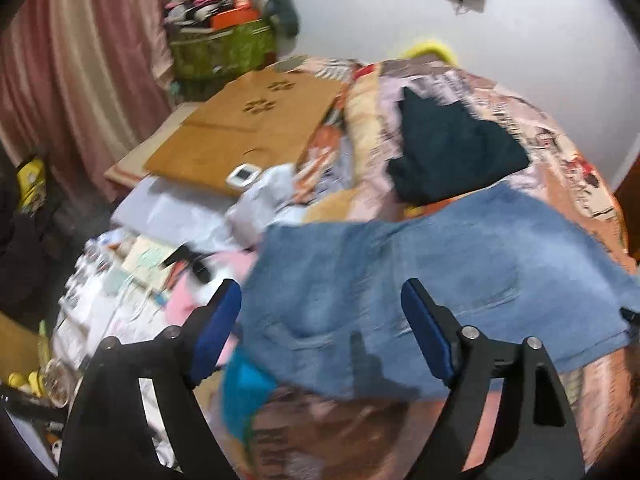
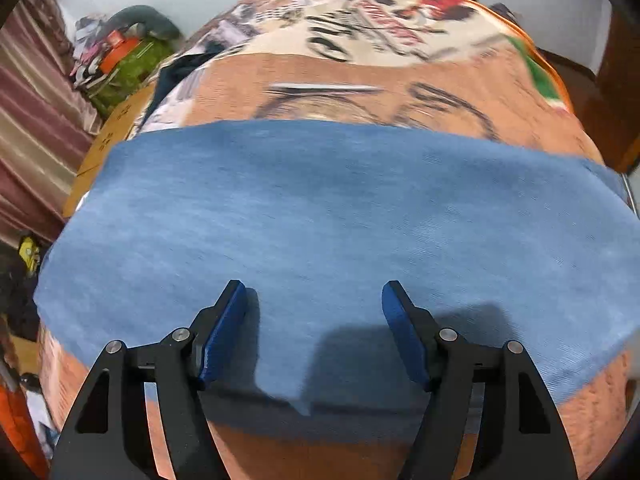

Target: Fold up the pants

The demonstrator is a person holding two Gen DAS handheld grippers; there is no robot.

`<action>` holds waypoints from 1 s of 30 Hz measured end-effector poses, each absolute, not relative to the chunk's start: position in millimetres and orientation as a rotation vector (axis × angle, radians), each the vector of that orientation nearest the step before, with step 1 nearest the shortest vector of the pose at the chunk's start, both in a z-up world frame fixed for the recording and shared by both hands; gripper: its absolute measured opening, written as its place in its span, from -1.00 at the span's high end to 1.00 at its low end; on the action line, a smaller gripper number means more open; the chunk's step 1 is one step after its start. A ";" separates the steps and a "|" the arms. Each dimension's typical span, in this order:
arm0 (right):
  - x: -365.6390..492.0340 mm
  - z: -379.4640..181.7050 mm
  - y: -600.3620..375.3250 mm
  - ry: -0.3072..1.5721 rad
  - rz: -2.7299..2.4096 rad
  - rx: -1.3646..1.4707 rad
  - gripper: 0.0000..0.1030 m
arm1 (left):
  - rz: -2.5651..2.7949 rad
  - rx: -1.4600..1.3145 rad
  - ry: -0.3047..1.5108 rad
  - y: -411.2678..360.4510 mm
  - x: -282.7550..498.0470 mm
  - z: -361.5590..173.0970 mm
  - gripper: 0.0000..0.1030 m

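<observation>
Light blue denim pants [image 1: 420, 272] lie spread flat on a bed with a patterned orange bedspread [image 1: 568, 168]. My left gripper [image 1: 320, 296] is open and empty, hovering above the near left part of the pants. In the right wrist view the pants [image 2: 320, 208] stretch across the whole width. My right gripper [image 2: 314, 300] is open and empty just above their near edge, casting a shadow on the cloth.
A folded dark garment [image 1: 452, 152] lies on the bed behind the pants. A brown cardboard sheet [image 1: 244, 128], papers and clutter [image 1: 132, 272] fill the left side. A green basket [image 1: 224, 48] and pink curtain [image 1: 80, 72] stand at the back left.
</observation>
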State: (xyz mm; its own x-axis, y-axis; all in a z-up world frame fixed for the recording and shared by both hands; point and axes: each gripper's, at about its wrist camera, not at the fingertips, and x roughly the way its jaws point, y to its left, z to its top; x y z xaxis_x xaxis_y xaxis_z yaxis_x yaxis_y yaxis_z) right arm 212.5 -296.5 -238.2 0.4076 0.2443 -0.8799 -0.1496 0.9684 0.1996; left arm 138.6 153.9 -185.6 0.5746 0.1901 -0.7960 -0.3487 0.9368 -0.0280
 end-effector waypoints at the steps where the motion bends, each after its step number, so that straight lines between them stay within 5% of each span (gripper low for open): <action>1: 209.7 -232.2 -308.7 1.117 0.245 0.112 -0.15 | 0.303 -0.181 0.908 145.5 147.6 -183.8 -0.64; 22: 167.4 -213.7 -513.6 0.904 -0.175 0.513 -0.21 | 0.004 -0.048 1.130 -24.5 255.9 -226.1 -0.72; 25: 179.9 -215.2 -519.4 0.899 -0.150 0.562 0.16 | -0.009 -0.012 1.139 -40.7 258.5 -224.6 -0.72; 27: 188.6 -211.5 -521.2 0.904 -0.142 0.561 0.62 | -0.034 0.006 1.140 -52.4 259.3 -222.6 -0.72; 30: 194.2 -202.7 -518.3 0.893 -0.120 0.492 0.84 | -0.070 0.012 1.136 -67.9 259.5 -221.3 -0.72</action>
